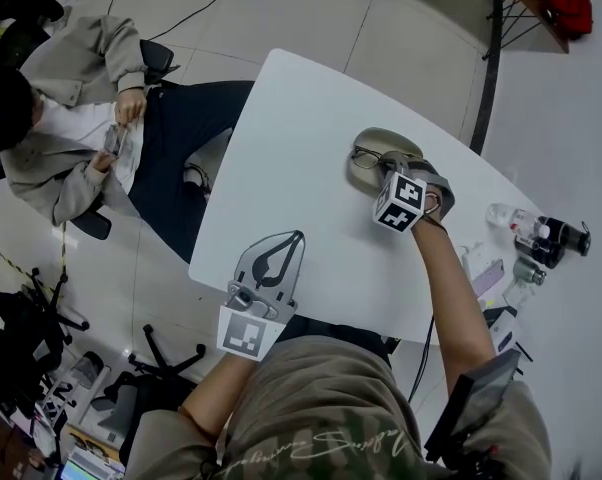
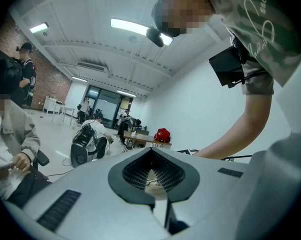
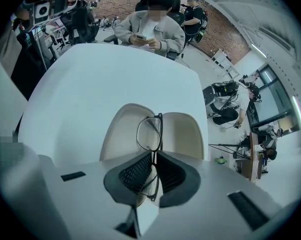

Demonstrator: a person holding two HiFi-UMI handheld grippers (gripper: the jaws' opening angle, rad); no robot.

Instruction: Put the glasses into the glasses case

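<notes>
Left gripper [image 1: 297,238] closed, empty; glasses [image 3: 150,133] lengthwise in right gripper [image 3: 154,154] jaws, over case [image 3: 184,130].

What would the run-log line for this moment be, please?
right gripper: shut on glasses | glasses: over open glasses case | left gripper: shut, empty

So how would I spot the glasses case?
Start at the white table. On its far right side, at the right tongs' tip, lies the glasses case. It's the only beige open shell, right behind the dark-framed glasses those tongs grip.

Head view looks down; right gripper view shares the glasses case [image 1: 393,140].
</notes>
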